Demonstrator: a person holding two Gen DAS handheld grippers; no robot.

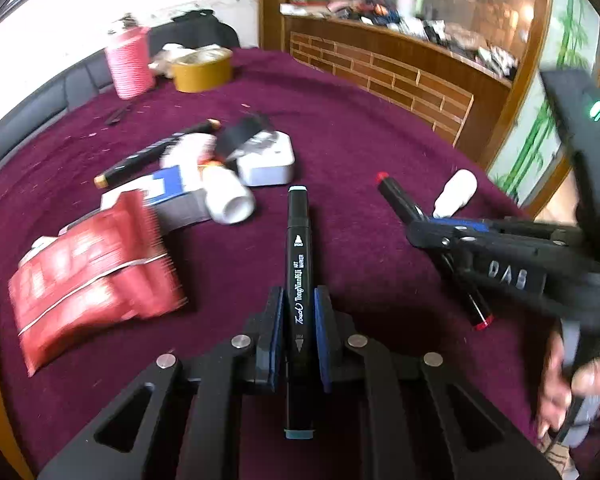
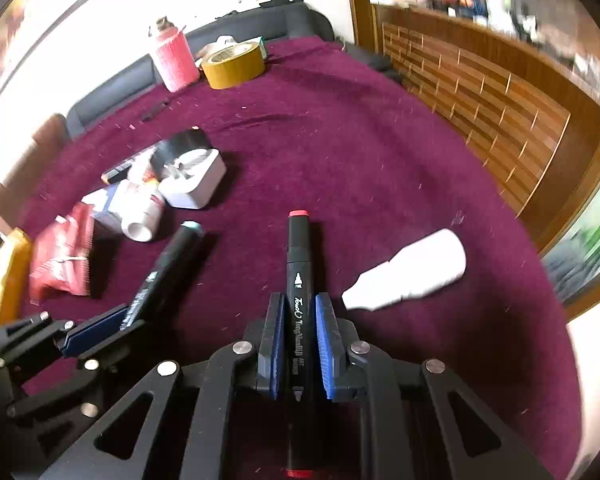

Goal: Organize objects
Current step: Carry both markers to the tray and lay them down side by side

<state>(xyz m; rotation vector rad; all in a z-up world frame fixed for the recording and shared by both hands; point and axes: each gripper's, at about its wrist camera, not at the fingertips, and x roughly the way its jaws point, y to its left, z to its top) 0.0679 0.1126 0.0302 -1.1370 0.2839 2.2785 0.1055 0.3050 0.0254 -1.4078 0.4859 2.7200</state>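
Blue-capped marker (image 1: 299,300): clamped lengthwise between the pads of the left gripper (image 1: 299,320), cap end forward, lifted clear of the maroon tablecloth (image 1: 340,152). Red-capped marker (image 2: 299,300): pinched the same way in the right gripper (image 2: 299,320), jaws shut on its barrel, likewise held above the cloth. Both tools side by side and angled down, each in view of the other's camera.

Just beyond the right gripper, lying on the cloth: white squeeze bottle (image 2: 412,276), nozzle toward the camera. Further left, a loose heap: red snack packet (image 1: 92,276), blue-and-white box (image 1: 168,192), white tube (image 1: 228,196), white square dispenser (image 1: 268,164), and an orange-tipped marker (image 1: 156,152) tucked behind. At the far edge, well apart from the rest: pink ribbed bottle (image 1: 129,62) and a roll of tan tape (image 1: 202,70).

Likely risks, judged from here:
- Barrels smooth and held only mid-length; a quick swing could let either marker pivot or slide out.
- Grippers close together; crossing paths could knock one marker against the other tool.
- Setting down near the heap could nudge the tube and start it rolling.
- No container in sight, so the drop-off spot stays unclear.
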